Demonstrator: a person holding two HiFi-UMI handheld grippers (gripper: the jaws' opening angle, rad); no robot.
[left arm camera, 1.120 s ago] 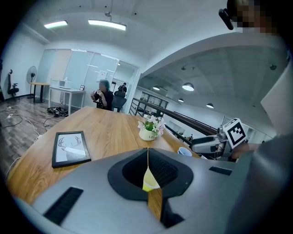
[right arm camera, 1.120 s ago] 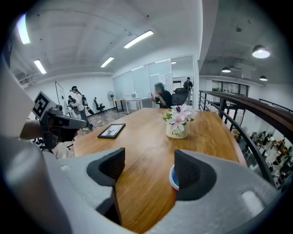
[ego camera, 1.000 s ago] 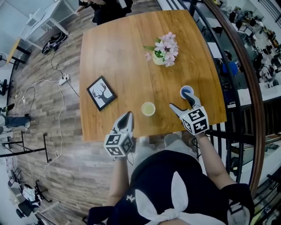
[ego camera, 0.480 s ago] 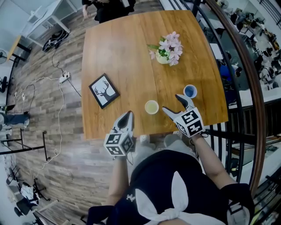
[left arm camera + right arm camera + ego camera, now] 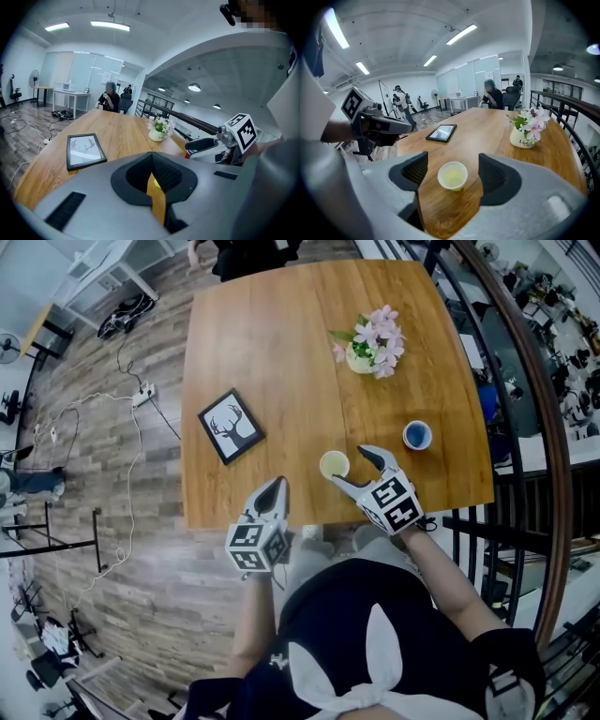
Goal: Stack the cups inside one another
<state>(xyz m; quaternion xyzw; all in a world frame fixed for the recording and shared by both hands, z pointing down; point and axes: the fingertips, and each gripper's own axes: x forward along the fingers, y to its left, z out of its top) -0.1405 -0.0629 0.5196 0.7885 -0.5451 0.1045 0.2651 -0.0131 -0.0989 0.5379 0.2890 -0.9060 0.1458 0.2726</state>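
On the wooden table [image 5: 272, 352] the yellow-green cup [image 5: 334, 465] stands upright, mouth up, untouched between the right gripper's [image 5: 350, 467] spread jaws. The left gripper's [image 5: 274, 488] jaws are pressed together.

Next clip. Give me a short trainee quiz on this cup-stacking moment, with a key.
1. True or false: the right gripper grips the yellow cup.
2. How many cups stand on the table? A. one B. two C. three
3. Fill in: the left gripper has its jaws ____, with nothing held.
Key: 1. False: its jaws are apart, and the cup stands untouched between them. 2. B: the yellow cup and a blue cup. 3. together.
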